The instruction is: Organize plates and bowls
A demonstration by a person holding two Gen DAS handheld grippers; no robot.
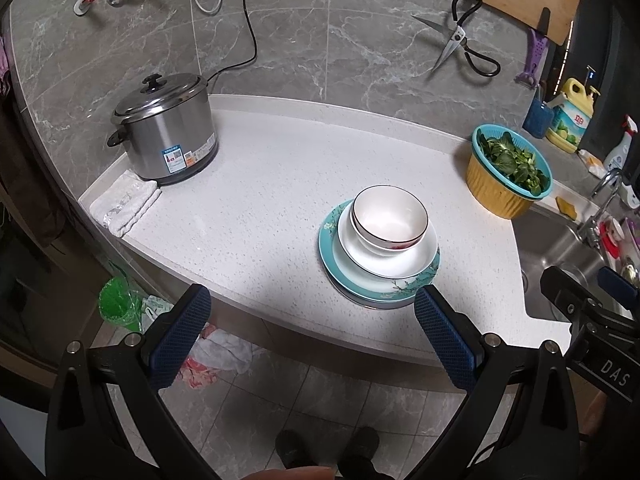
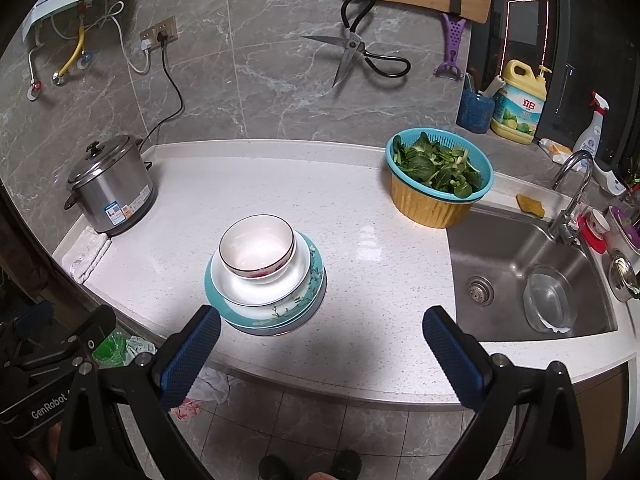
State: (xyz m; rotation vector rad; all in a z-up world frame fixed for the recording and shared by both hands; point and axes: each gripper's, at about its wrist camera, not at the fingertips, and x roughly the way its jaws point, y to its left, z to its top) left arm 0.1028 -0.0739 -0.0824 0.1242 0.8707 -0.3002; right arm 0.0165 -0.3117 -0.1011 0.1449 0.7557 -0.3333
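Left wrist view shows your left gripper (image 1: 310, 334) with its blue-padded fingers (image 1: 180, 336) spread wide and holding nothing, hanging over the front edge of the white counter (image 1: 256, 200). The stack of dishes sits just right of centre in the frame, near that front edge: a white bowl (image 1: 390, 216) nested in a white deep plate (image 1: 384, 256), which rests on a teal flowered plate (image 1: 420, 280), with the rim of another plate showing underneath. Your right finger pad overlaps the stack's lower right rim in the picture; you cannot tell whether it touches. At upper left of the frame a steel rice cooker (image 1: 166, 128) stands beside a folded white cloth (image 1: 124, 204); at right, a basket of green leaves (image 1: 508, 164) sits next to the sink (image 1: 556, 252). In the right wrist view, your right gripper (image 2: 320, 354) is likewise wide open and empty, and the same stack lies left of centre, just above its left finger. The basket sits at upper right, at the sink's corner, and a pair of scissors (image 2: 352, 52) hangs on the wall at the top.
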